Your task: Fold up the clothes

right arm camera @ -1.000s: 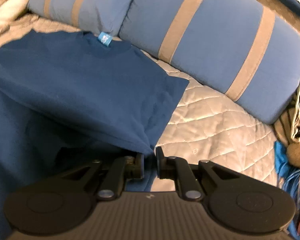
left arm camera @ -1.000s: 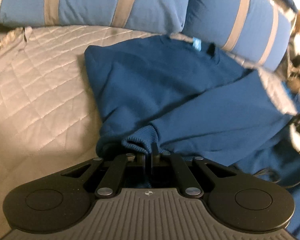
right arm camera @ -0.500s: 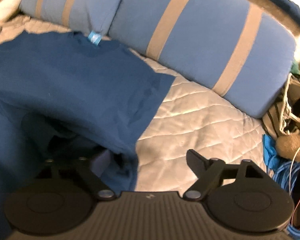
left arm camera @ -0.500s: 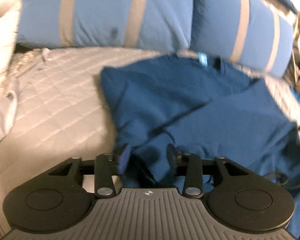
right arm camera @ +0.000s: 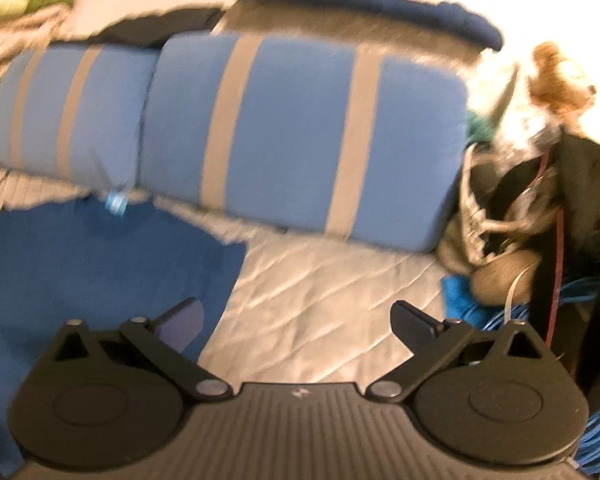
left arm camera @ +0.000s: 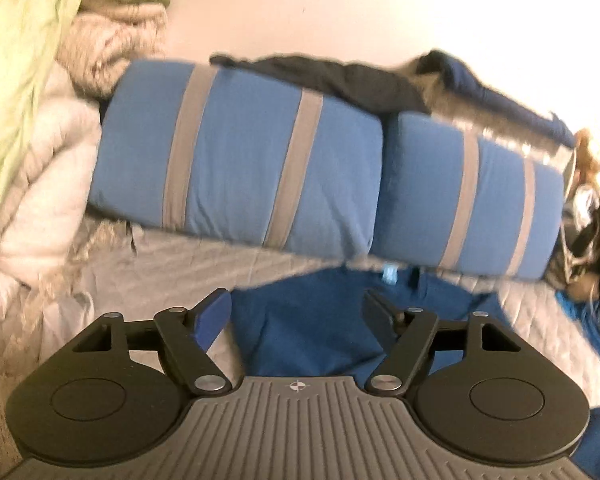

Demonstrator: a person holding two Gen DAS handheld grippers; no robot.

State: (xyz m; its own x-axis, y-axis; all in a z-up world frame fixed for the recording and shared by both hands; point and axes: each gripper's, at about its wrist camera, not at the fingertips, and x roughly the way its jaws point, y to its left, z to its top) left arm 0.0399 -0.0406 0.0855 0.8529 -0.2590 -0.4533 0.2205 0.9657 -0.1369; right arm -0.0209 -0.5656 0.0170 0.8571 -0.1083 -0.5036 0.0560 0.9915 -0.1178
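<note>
- Left wrist view: the left gripper (left arm camera: 298, 312) is seen with its jaws spread apart and widening; nothing is clamped between them.
- Behind the gap between the fingers, the blue sweater (left arm camera: 320, 328) is laid on the quilted bedcover (left arm camera: 188, 264), its light blue neck label (left arm camera: 389, 273) just below two striped blue pillows (left arm camera: 236, 168); no pad is seen pressing on the cloth.
- A heap of pale blankets (left arm camera: 32, 168) is piled at the left edge.
- Right wrist view: the right gripper (right arm camera: 296, 320) is held with its jaws very wide and opening; they are released and empty.
- The sweater (right arm camera: 92, 256) is spread at the left, with bare bedcover (right arm camera: 320, 300) between the fingers.
- Blue cables (right arm camera: 580, 360) are heaped at the right.
</note>
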